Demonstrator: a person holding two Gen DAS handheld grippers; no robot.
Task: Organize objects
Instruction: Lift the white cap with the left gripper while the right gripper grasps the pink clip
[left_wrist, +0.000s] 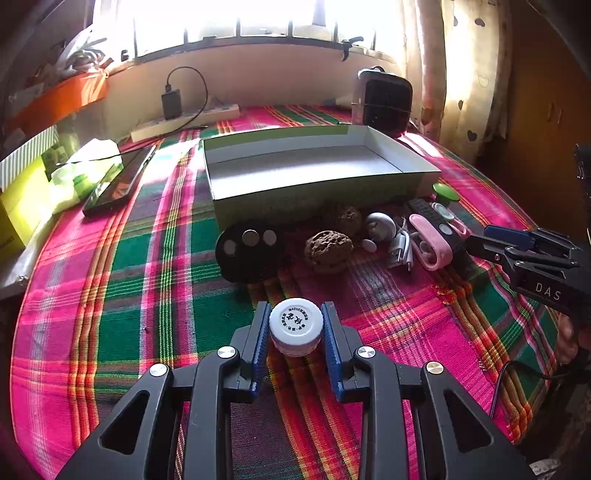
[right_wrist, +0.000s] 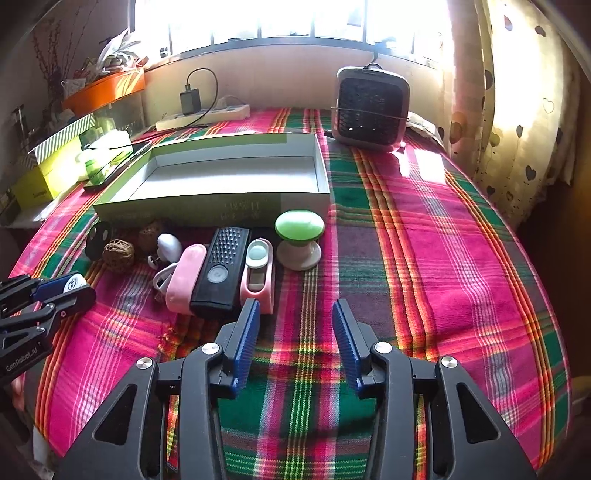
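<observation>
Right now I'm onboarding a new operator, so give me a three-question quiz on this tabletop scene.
1. True or false: the open cardboard box already holds some items.
2. What is the left claw shut on? A) walnut B) white bottle cap C) green knob
3. Fill in: between the right claw fingers there is only ____.

Key:
1. False; its inside shows bare.
2. B; the white bottle cap sits pinched between the blue pads, while the walnut and green knob lie by the box.
3. The plaid tablecloth; nothing is held.
</observation>
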